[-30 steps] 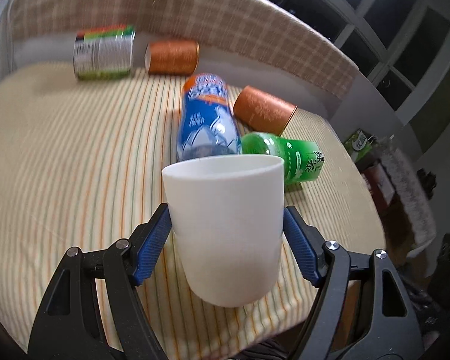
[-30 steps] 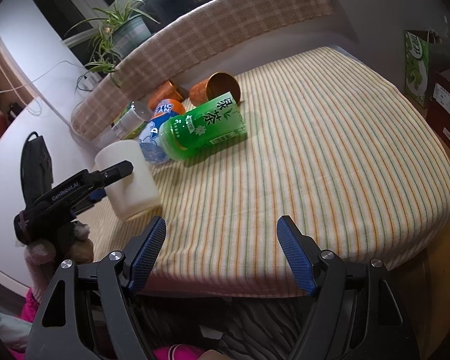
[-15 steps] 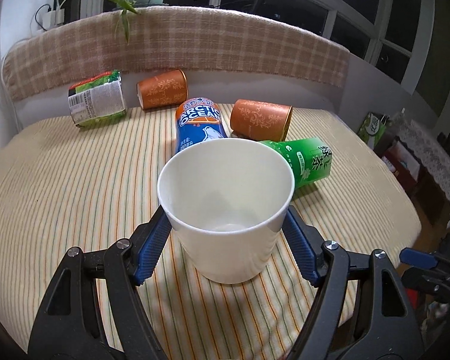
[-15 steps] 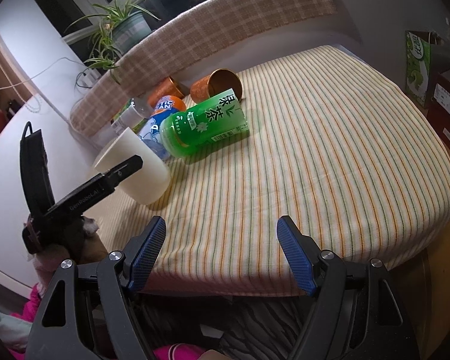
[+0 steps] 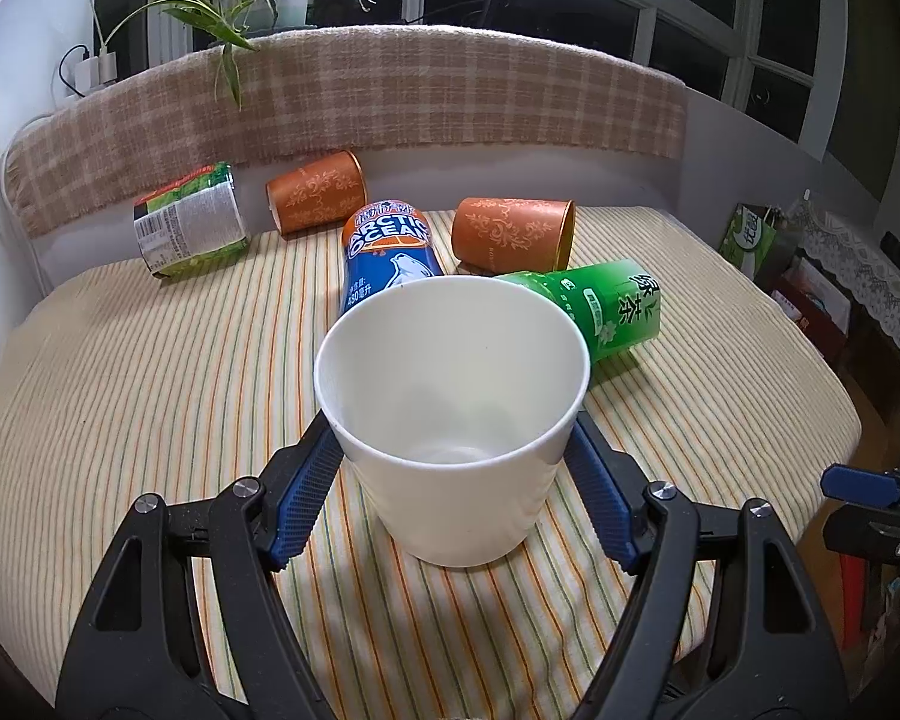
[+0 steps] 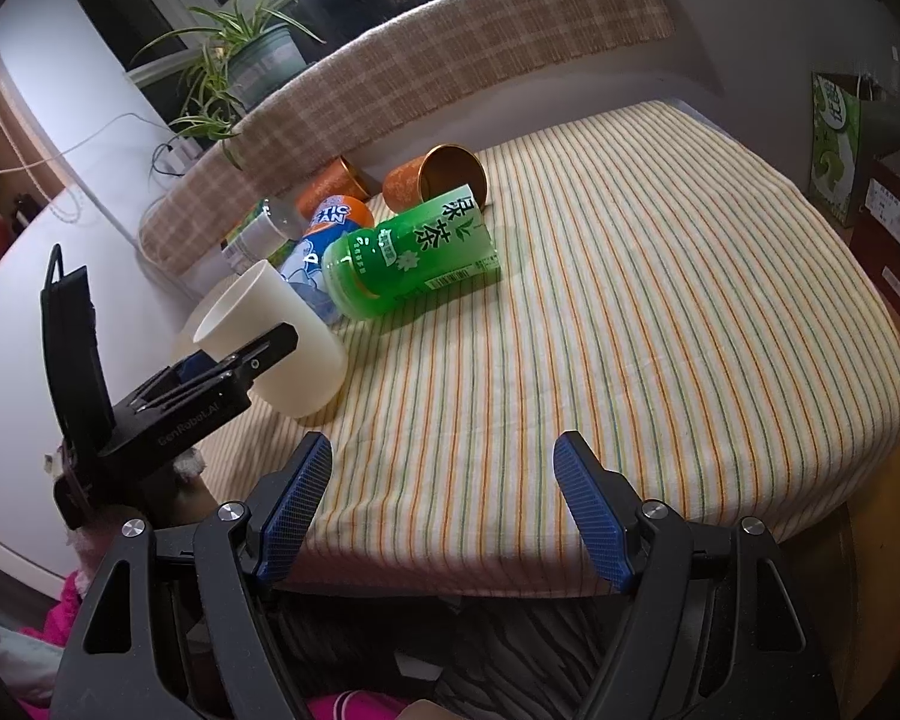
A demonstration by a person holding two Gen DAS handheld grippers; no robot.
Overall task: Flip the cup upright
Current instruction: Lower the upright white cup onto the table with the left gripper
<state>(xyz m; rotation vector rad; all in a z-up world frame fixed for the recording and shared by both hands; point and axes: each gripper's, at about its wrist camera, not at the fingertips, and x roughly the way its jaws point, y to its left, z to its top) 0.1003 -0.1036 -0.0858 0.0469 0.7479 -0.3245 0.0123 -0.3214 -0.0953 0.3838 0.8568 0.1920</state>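
Striped cloth covers the surface [image 5: 120, 372] in your left wrist view, where your left gripper [image 5: 453, 474] pinches the white cup [image 5: 453, 414] between its jaws, mouth up, near the front edge. Behind it lie a blue bottle [image 5: 390, 252] and a green bottle [image 5: 612, 306]. From your right wrist view, your right gripper [image 6: 441, 501] hangs off the front edge, jaws spread and holding nothing; the cup [image 6: 270, 336] sits at the surface's left edge.

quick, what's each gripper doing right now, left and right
Left gripper: shut on the white cup, cup mouth up, base at the striped cloth.
Right gripper: open, holding nothing.
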